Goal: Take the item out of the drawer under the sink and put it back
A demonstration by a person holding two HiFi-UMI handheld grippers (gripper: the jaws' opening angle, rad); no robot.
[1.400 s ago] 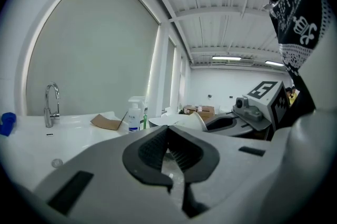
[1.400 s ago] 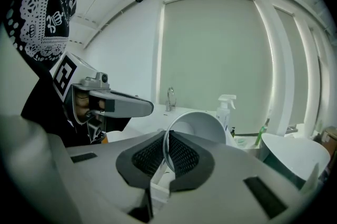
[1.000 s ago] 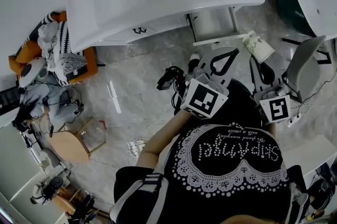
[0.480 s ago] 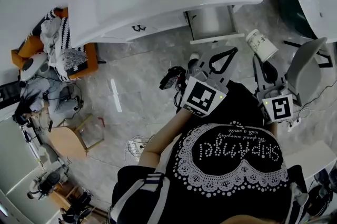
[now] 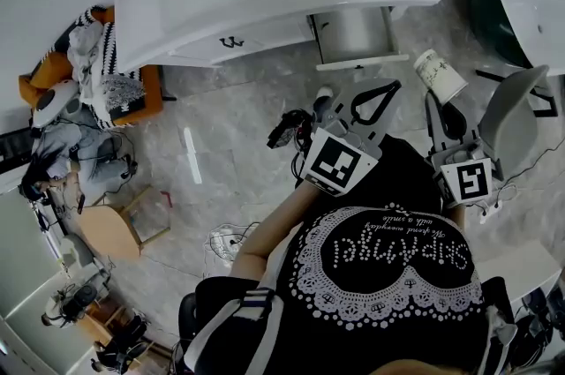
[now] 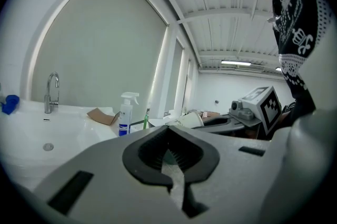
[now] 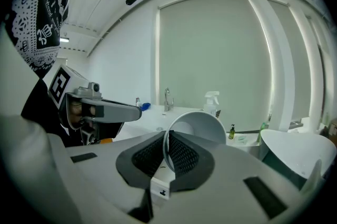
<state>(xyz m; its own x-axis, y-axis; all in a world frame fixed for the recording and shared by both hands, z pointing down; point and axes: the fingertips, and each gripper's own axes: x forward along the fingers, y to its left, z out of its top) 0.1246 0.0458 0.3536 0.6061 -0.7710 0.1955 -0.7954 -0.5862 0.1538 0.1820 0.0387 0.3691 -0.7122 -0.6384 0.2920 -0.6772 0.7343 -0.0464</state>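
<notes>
While our right gripper (image 7: 167, 138) clamps the cup (image 5: 440, 75), the left gripper (image 6: 169, 136) closed empty, we think returning it to the upper-middle drawer (image 5: 353, 33) follows.

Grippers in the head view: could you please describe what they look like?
Both the left gripper and right gripper are grey with black ribbed pads. Each carries a white cube with black square markers. The person wears a black top with white studded lettering.
</notes>
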